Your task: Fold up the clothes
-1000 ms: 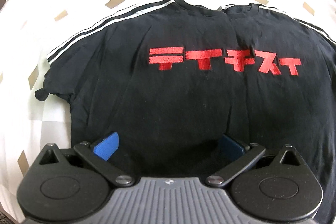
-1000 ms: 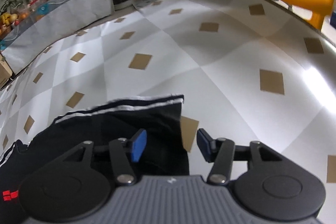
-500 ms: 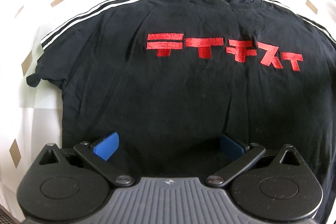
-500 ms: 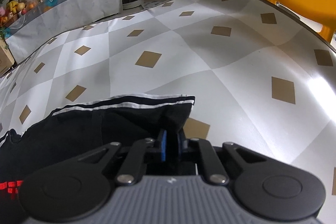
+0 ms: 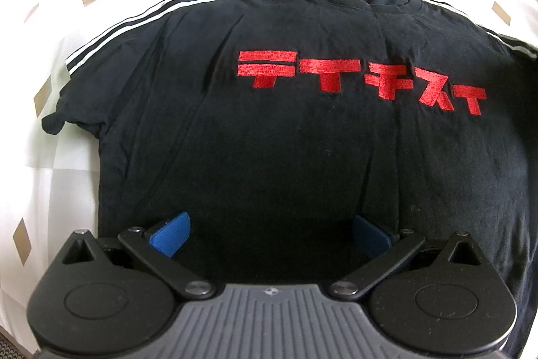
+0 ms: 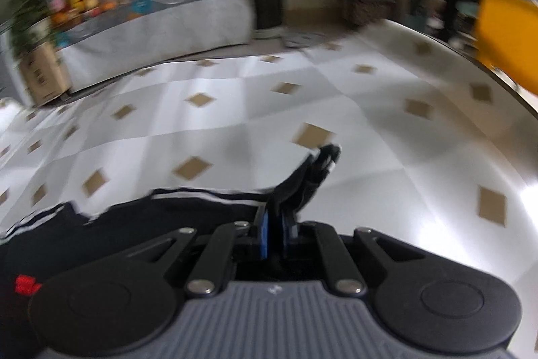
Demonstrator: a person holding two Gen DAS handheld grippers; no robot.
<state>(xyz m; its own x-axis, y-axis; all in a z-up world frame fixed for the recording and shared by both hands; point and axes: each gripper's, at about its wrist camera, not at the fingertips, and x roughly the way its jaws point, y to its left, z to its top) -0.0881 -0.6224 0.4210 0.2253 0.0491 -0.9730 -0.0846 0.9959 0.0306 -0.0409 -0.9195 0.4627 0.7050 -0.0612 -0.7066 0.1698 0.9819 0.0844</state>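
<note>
While black T-shirt (image 5: 269, 140) lies flat, left gripper (image 5: 270, 234) spread apart above it, right gripper (image 6: 274, 231) pinching its sleeve (image 6: 312, 170)

Black T-shirt (image 5: 269, 157) — red lettering (image 5: 359, 83).

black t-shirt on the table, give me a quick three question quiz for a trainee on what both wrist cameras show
1. True or false: the right gripper has its fingers shut on the sleeve of the t-shirt.
2. Which colour is the lettering on the chest? A) white B) red C) yellow
3. Fill in: the left gripper hovers over the shirt's lower part with its fingers ____.

Key: 1 true; 2 B; 3 open, nothing pinched between them.
</note>
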